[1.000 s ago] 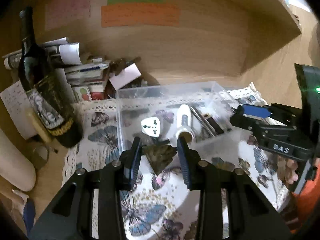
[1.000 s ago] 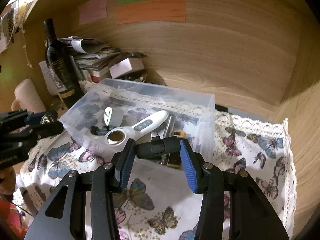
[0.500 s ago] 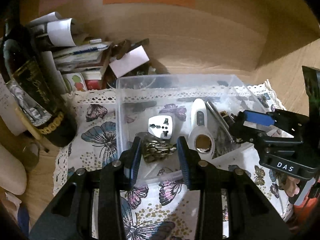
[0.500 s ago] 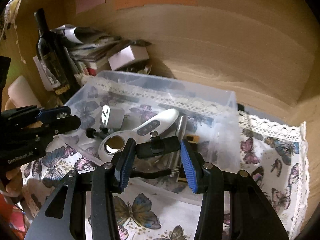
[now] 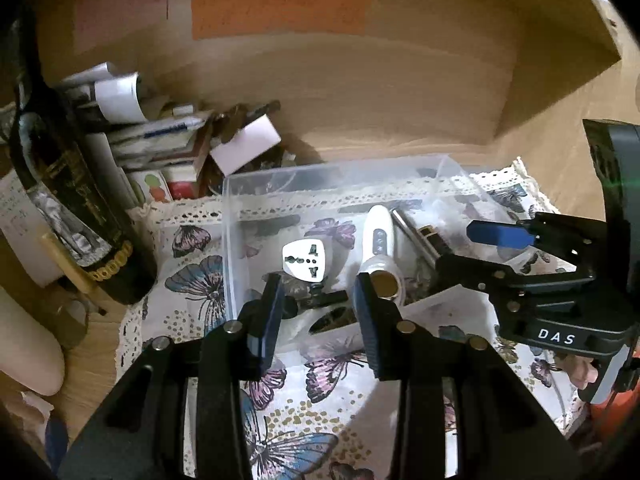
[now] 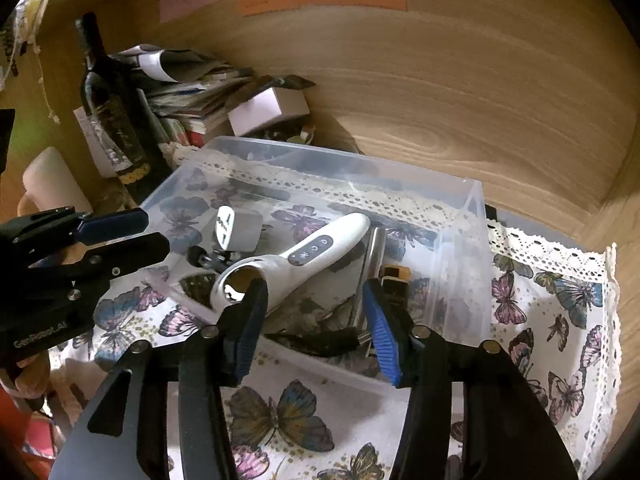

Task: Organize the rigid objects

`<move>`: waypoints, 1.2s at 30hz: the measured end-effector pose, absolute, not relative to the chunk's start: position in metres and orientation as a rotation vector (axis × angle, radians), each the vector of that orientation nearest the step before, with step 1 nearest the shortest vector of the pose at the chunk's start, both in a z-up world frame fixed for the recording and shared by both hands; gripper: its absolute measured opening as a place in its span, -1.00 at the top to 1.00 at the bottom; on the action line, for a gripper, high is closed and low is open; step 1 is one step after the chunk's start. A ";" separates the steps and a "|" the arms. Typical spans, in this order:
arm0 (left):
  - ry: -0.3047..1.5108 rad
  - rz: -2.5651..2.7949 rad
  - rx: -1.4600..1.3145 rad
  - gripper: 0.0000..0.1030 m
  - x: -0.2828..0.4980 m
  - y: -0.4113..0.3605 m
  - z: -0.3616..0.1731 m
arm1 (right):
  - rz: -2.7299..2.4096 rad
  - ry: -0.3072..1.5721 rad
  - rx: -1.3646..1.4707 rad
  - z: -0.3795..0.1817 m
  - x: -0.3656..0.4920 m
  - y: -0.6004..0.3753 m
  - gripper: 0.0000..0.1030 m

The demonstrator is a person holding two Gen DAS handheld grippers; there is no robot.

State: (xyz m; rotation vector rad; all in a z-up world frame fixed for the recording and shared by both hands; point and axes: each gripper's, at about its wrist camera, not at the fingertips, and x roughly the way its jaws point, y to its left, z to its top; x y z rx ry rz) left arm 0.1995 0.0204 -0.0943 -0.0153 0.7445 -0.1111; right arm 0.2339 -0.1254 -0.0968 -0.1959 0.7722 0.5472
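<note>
Several items already lie in the clear bin; my right gripper is opening empty, my left gripper narrow, empty.

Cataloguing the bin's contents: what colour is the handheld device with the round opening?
White, with a dark button panel; clearest in the right wrist view.
</note>
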 end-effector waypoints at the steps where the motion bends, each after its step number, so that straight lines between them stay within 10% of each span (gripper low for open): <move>1: 0.735 -0.114 -0.016 0.28 0.196 0.020 -0.091 | 0.544 0.757 -0.199 -0.093 0.229 -0.127 0.06; 6: 0.670 -0.126 -0.011 0.19 0.175 0.015 -0.072 | 0.535 0.691 -0.198 -0.075 0.206 -0.136 -0.03; 18: 0.399 -0.095 0.016 -0.71 0.105 0.001 -0.019 | 0.406 0.378 -0.159 -0.012 0.126 -0.165 -1.00; 36: 0.264 -0.116 -0.074 -1.00 0.056 0.007 0.007 | 0.281 0.234 -0.092 0.010 0.070 -0.175 -1.00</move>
